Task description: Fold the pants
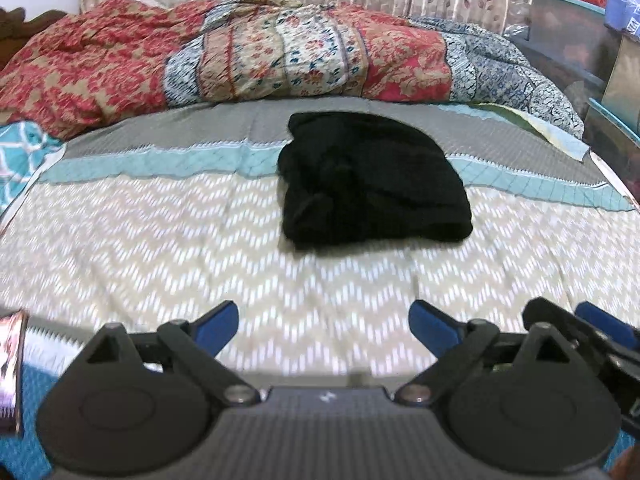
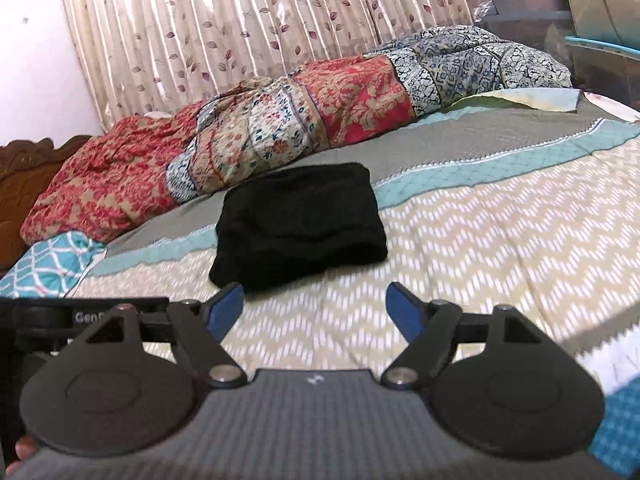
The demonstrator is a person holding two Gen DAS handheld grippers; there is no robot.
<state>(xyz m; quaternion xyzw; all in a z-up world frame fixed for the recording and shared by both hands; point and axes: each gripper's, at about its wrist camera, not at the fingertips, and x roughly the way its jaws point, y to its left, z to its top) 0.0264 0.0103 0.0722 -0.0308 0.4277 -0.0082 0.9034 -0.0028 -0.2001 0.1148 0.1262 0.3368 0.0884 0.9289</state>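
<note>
The black pants [image 1: 372, 180] lie folded into a compact bundle on the chevron bedspread [image 1: 160, 248]. They also show in the right wrist view [image 2: 298, 224]. My left gripper [image 1: 324, 324] is open and empty, held back from the pants above the near part of the bed. My right gripper [image 2: 315, 308] is open and empty, just short of the bundle's near edge. Part of the right gripper [image 1: 592, 332] shows at the right edge of the left wrist view.
A crumpled patchwork quilt [image 1: 256, 60] lies along the far side of the bed. A teal patterned cloth [image 1: 20, 156] sits at the left. Curtains [image 2: 248, 28] hang behind. Boxes and shelves [image 1: 600, 40] stand at the right. A wooden headboard [image 2: 28, 176] is far left.
</note>
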